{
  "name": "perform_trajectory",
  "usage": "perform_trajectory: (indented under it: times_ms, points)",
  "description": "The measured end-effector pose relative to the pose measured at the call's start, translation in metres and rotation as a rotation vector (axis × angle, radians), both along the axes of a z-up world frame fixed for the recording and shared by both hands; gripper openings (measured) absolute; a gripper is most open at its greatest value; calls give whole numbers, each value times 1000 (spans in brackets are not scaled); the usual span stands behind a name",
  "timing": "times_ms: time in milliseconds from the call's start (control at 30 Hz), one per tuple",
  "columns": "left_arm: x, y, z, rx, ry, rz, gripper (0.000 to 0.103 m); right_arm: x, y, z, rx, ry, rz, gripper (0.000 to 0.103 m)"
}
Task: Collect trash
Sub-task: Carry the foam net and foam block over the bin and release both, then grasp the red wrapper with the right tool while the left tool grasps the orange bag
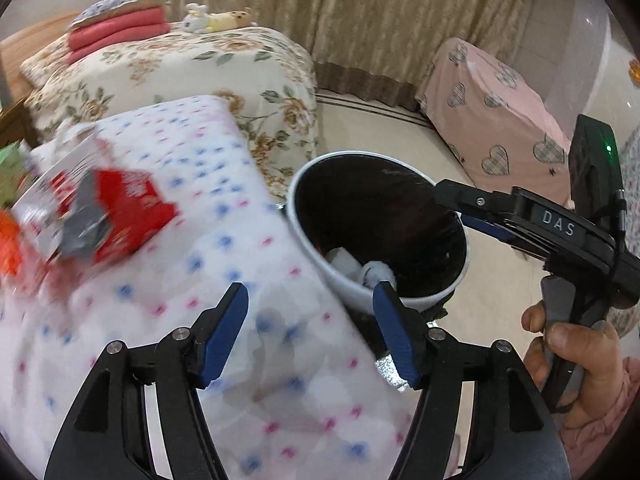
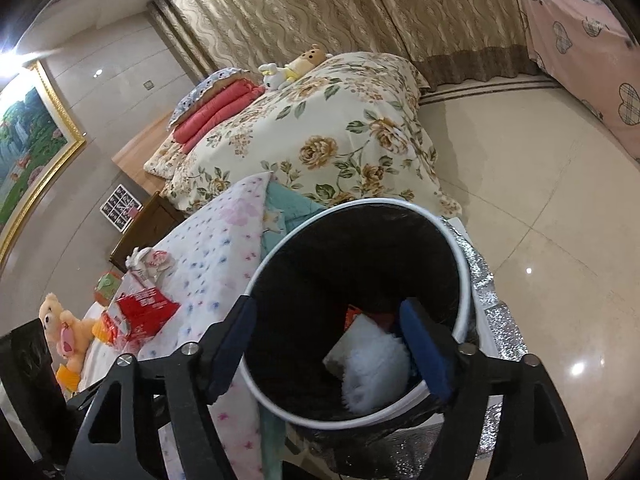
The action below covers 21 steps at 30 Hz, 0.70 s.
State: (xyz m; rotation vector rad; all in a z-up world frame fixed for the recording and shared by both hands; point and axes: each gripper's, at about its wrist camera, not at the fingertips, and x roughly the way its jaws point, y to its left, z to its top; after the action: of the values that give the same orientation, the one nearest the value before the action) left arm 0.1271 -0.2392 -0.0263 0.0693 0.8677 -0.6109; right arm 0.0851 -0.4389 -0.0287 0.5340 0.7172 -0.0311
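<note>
A white bin (image 1: pixel 334 278) with a black liner stands beside the bed; crumpled white paper (image 1: pixel 376 274) lies at its bottom. My left gripper (image 1: pixel 312 292) is open and empty, over the dotted white blanket (image 1: pixel 224 248), its right finger at the bin's near rim. My right gripper (image 1: pixel 454 208), held by a hand (image 1: pixel 568 344), reaches over the bin's far rim. In the right wrist view that gripper (image 2: pixel 328 306) is open and empty above the bin (image 2: pixel 462 280), with the white paper (image 2: pixel 376 372) below. A blurred red and white package (image 1: pixel 120 216) (image 2: pixel 144 308) lies on the blanket.
A floral quilt (image 2: pixel 320 128) covers the bed behind, with folded red bedding (image 1: pixel 116 32) and soft toys. Pink heart-patterned furniture (image 1: pixel 496 120) stands across the tiled floor (image 2: pixel 540 200). Silver foil mat (image 2: pixel 496 320) lies under the bin. A teddy bear (image 2: pixel 64 324) sits at the left.
</note>
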Motion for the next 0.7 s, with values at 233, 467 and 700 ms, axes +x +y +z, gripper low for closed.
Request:
perform_trajectory:
  times_ms: [233, 467, 700]
  points:
    - [-10, 44, -2, -25, 9, 88, 67, -4, 36, 3, 6, -16, 72, 81]
    - [-15, 85, -8, -41, 22, 187, 67, -4, 72, 0, 11, -12, 149, 82]
    - [-16, 128, -17, -59, 45, 287, 68, -1, 103, 2, 15, -13, 207, 84]
